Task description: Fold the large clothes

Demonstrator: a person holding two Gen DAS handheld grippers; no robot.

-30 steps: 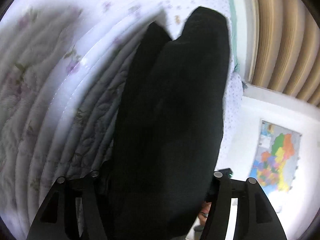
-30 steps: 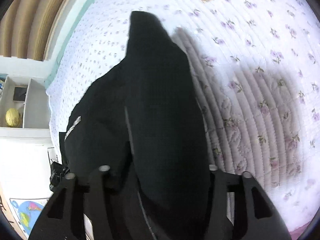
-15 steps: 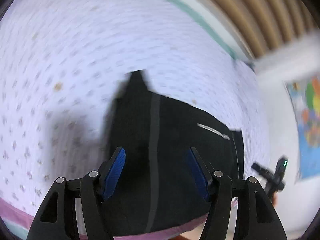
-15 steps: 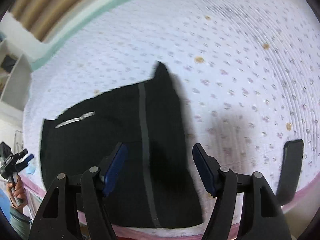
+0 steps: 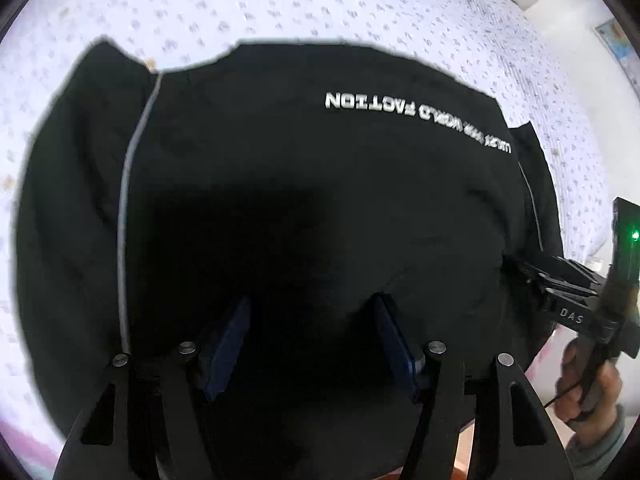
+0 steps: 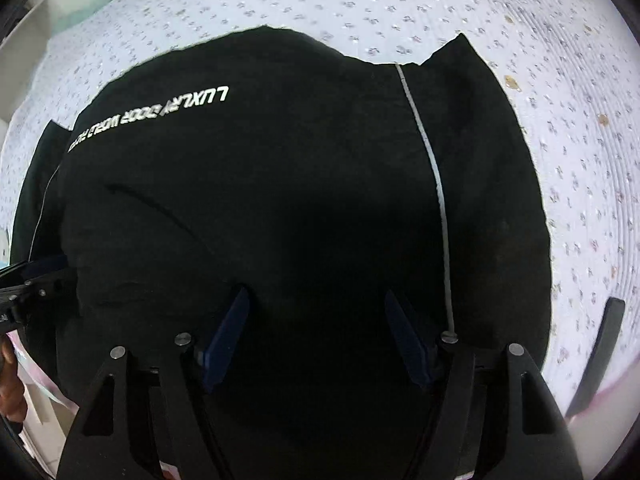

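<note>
where both tongs (image 5: 312,332) gape, soft black garment (image 5: 300,184) lies.

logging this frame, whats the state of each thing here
black garment: spread flat on the bed, lettering up, not gripped
left gripper: jaws open, over the garment
right gripper: jaws open, over the garment
floral quilt: flat under the garment

One black garment (image 5: 300,200), one floral quilt (image 5: 360,8), two grippers — left (image 5: 312,344), right (image 6: 316,340) — one dark flat object (image 6: 600,352) at right.
</note>
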